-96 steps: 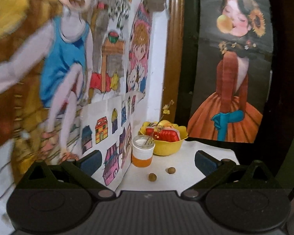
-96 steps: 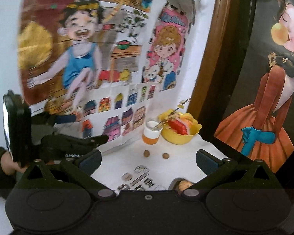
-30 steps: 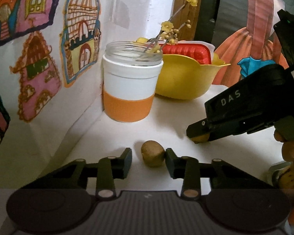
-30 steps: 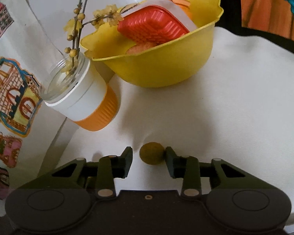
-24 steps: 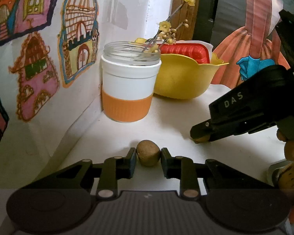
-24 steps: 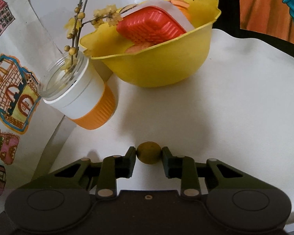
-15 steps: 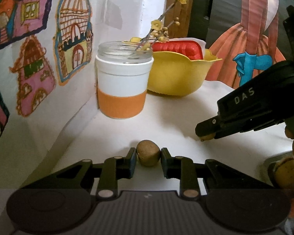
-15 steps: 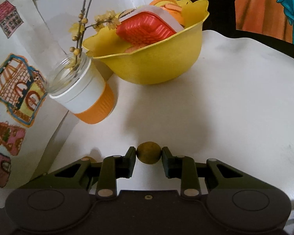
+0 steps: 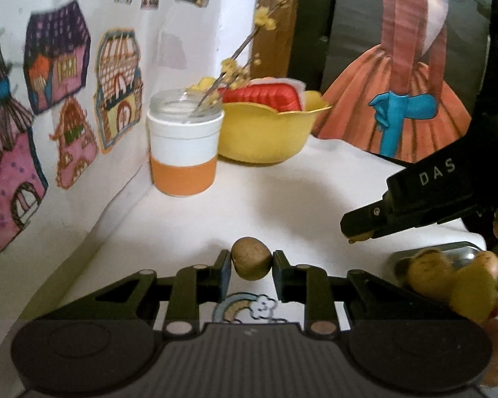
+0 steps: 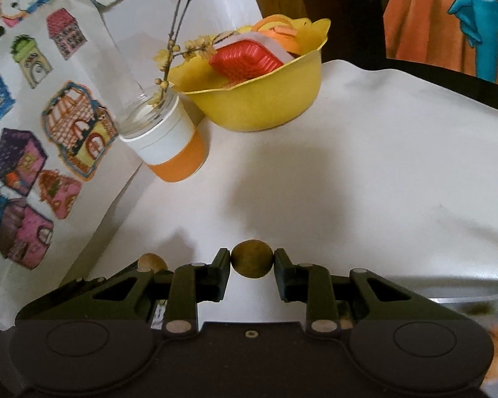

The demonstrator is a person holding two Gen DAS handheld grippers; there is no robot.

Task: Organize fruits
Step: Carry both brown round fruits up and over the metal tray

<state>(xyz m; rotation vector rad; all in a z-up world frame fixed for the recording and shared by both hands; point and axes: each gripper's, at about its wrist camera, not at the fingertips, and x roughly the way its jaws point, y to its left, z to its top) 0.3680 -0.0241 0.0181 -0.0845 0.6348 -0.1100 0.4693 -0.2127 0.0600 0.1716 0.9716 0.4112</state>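
My left gripper (image 9: 251,263) is shut on a small brown round fruit (image 9: 251,258), held just above the white tabletop. My right gripper (image 10: 252,263) is shut on a similar olive-brown fruit (image 10: 252,258); in the left wrist view that gripper (image 9: 360,232) shows as a black tool at the right, a bit of fruit at its tip. The left gripper's fruit (image 10: 151,261) also peeks past the right gripper's left finger. A metal tray (image 9: 468,252) at the lower right holds yellowish-brown fruits (image 9: 448,282); its rim (image 10: 455,290) lies behind the right gripper.
A yellow bowl (image 9: 265,132) with a red box stands at the back against the wall, and a white-and-orange jar (image 9: 182,152) with a flower twig is beside it. Drawings of houses cover the left wall (image 9: 66,99). A rainbow sticker (image 9: 245,308) lies under the left gripper.
Both grippers closed on their fruits and have pulled back from the jar and bowl, lifting slightly. The tray with fruits has come into view at the right.
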